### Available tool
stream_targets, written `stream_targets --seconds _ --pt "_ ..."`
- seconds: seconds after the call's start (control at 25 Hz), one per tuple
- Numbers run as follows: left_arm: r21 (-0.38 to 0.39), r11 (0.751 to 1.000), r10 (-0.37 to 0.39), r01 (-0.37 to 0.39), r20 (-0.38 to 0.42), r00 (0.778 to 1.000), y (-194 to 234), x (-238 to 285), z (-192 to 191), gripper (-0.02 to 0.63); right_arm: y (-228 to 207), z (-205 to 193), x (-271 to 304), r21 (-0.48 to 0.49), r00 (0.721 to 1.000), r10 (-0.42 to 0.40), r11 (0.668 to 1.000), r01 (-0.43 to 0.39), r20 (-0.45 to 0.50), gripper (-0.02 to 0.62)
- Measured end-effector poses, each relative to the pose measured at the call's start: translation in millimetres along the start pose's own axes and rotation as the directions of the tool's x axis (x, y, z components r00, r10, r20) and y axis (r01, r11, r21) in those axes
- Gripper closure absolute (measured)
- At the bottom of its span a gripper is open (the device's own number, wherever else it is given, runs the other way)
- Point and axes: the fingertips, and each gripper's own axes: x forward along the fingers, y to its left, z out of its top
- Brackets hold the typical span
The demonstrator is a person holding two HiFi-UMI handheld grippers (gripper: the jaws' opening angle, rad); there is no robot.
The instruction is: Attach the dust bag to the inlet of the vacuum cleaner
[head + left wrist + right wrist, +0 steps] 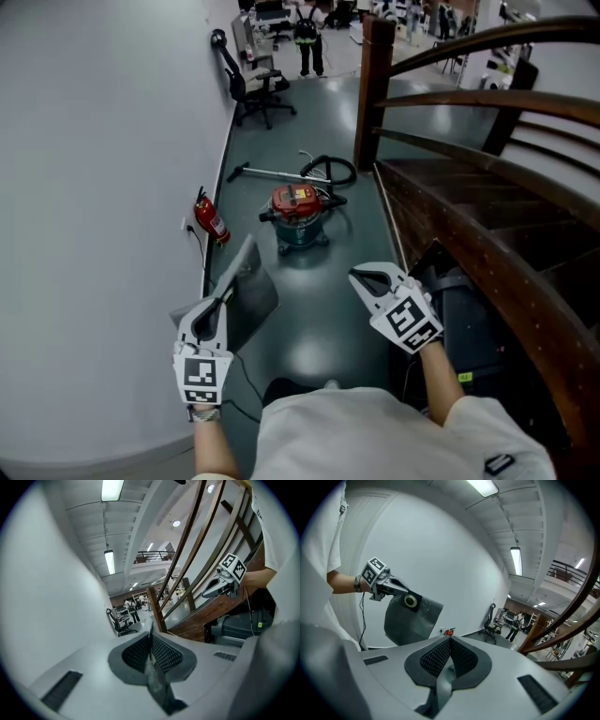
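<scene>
The dust bag (251, 295) is pinched in the left tongs (225, 298), well short of the vacuum cleaner (298, 216). The right tongs (362, 276) are pressed together, empty. The bag is judged light and limp, best gripped at its stiff collar (410, 601).

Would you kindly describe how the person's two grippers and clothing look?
The left gripper and right gripper are white, tapering to dark jaws with black meshed pads, each carrying a cube of black-and-white square markers. A thin dark cable trails from the left one. The person wears a white short-sleeved shirt.
</scene>
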Motion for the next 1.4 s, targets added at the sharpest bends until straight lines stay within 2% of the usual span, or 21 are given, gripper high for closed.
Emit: stream_targets --seconds 0.2,0.4,0.6,0.92,1.04,1.4 --pt "-0.018 1.000 0.012 -0.012 -0.005 1.000 -9.9 8.3 4.7 0.584 -10.9 -6.9 -1.7 0.002 1.000 0.031 1.000 -0.031 0.001 0.569" --pt "-0.030 0.999 0.013 -0.014 -0.014 1.000 -8.4 23.1 0.5 0.584 -26.8 -7.9 9.1 0.006 1.000 0.007 1.000 -0.007 0.025 0.568" --pt "-0.011 1.000 -0.018 0.017 -0.027 0.999 4.7 58.8 -4.6 0.584 -49.4 -14.3 30.7 0.022 1.000 -0.022 1.000 0.022 0.018 0.568" --pt "-0.029 0.999 -0.036 0.036 -0.001 0.999 63.9 141.5 -14.9 0.584 -105.6 -7.1 95.2 0.041 0.997 -0.079 0.996 0.079 0.007 0.568" --pt "-0.026 0.999 -0.040 0.040 0.011 0.999 89.1 173.8 -6.9 0.584 -125.2 -0.6 125.6 0.029 0.998 -0.064 0.998 0.065 -0.012 0.568" --pt "-0.016 0.999 -0.039 0.039 0.002 0.999 150.3 242.7 3.8 0.584 -185.7 24.5 194.9 0.041 0.993 -0.120 0.992 0.120 -0.003 0.566"
